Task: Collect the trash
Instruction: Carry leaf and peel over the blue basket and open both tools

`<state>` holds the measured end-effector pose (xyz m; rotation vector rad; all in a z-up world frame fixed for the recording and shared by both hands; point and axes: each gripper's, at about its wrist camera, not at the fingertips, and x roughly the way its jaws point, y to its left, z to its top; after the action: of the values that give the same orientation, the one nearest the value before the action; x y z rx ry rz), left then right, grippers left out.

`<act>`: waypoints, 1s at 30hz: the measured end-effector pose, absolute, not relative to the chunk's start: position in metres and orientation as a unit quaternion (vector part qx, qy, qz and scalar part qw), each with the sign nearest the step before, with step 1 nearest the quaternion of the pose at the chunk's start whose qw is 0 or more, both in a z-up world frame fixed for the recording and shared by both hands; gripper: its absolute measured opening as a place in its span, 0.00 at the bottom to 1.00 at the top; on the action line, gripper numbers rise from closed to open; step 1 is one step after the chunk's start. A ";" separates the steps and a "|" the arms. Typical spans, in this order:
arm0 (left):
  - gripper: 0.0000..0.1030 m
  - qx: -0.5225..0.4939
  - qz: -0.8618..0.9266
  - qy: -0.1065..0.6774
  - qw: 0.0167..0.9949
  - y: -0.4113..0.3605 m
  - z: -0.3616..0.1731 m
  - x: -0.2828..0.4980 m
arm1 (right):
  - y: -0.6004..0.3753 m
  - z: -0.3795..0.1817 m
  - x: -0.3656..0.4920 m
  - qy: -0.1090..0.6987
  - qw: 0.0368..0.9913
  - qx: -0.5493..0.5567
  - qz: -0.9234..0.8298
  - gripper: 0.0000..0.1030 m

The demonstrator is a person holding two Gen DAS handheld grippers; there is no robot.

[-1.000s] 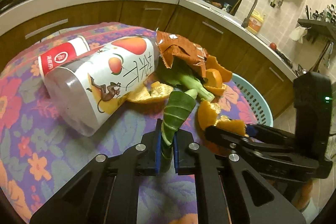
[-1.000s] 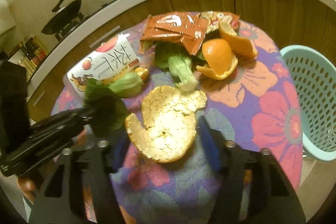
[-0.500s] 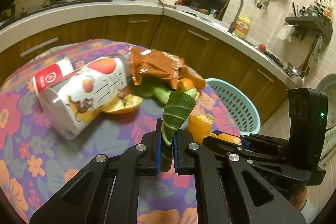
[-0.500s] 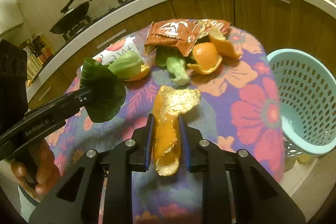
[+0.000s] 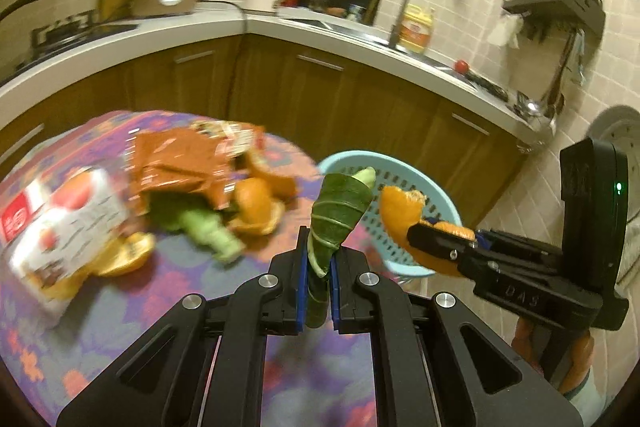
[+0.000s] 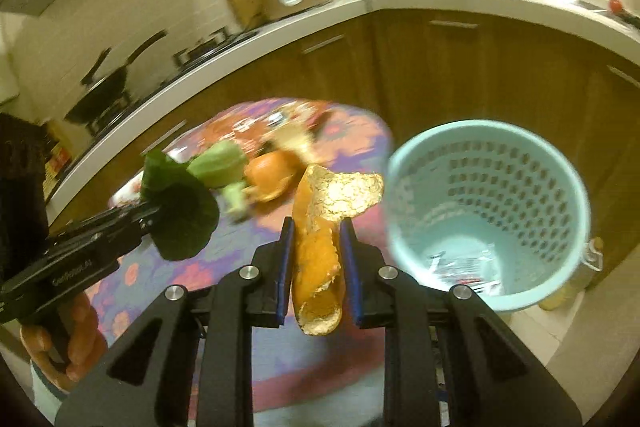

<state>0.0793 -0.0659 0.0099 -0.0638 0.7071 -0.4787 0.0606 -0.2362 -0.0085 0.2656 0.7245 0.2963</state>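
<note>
the left tongs (image 5: pixel 319 269) are clamped on a rolled green vegetable leaf (image 5: pixel 338 213), which stands up out of the jaws with its pale stem tip pointing away from them. the right tongs (image 6: pixel 316 259) are pinched narrow on a curled orange peel (image 6: pixel 320 223), its pith side spreading open above the fingertips.

in the left wrist view the right tongs (image 5: pixel 430 241) come in from the right with the peel (image 5: pixel 400 207) sticking up just beside the leaf. behind both, past the table edge, sits a light blue perforated basket (image 5: pixel 436 195). in the right wrist view the basket (image 6: pixel 404 187) lies ahead and to the right of the right tongs, lower than the table, with some crumpled wrappers (image 6: pixel 460 263) on its bottom. the left tongs (image 6: pixel 150 217) reach in from the left there, holding the leaf (image 6: pixel 184 215).

ahead and left of the left tongs, on the flowered table (image 5: pixel 112 307), the rest of the trash lies in a blurred heap: a torn brown snack bag (image 5: pixel 180 163), a green vegetable stalk (image 5: pixel 204 231) under it, more orange peels (image 5: pixel 256 207) and a white drink carton (image 5: pixel 56 223) on its side at the far left.
</note>
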 end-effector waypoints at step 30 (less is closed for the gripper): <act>0.10 0.053 -0.274 0.406 0.870 -0.221 -0.037 0.169 | -0.352 -0.069 0.123 0.392 0.900 0.189 0.036 0.20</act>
<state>0.1694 -0.2211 -0.0374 0.1118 0.8484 -0.5730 0.1225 -0.3525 -0.0689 0.3922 0.8111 0.0740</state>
